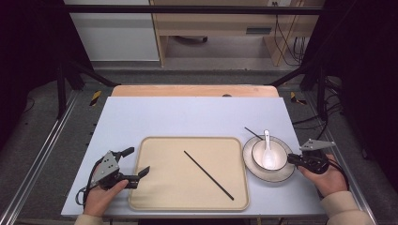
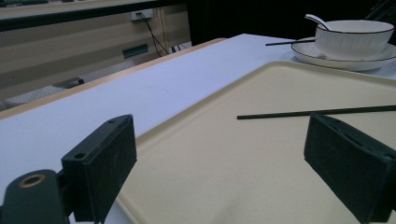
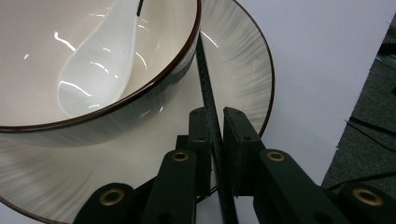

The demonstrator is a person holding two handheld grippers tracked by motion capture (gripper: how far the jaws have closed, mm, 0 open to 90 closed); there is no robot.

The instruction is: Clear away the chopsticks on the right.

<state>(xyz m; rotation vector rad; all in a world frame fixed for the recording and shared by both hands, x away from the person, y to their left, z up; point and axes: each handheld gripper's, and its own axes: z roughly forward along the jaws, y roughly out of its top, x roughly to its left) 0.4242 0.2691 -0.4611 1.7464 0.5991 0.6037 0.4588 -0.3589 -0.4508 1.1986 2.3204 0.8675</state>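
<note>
While both grippers sit at opposite table edges, findings read as follows.

Left gripper (image 1: pixel 132 164): jaws spread wide and holding nothing, hovering over the left rim of the tray (image 1: pixel 141 197).
Right gripper (image 3: pixel 215 140): jaws narrowed onto a black chopstick (image 3: pixel 205 79), clamping it near one end, at the right edge of the plate (image 1: pixel 281 176).
Gripped chopstick: it runs across the plate beside the bowl (image 3: pixel 154 88), its far end poking out beyond the plate.
Second chopstick (image 1: pixel 209 175): lying diagonally on the tray, untouched.
Bowl: seated on the plate, just right of the tray.
Spoon (image 1: pixel 268 152): white, resting inside the bowl.
Table (image 1: pixel 187 117): pale blue top.
</note>
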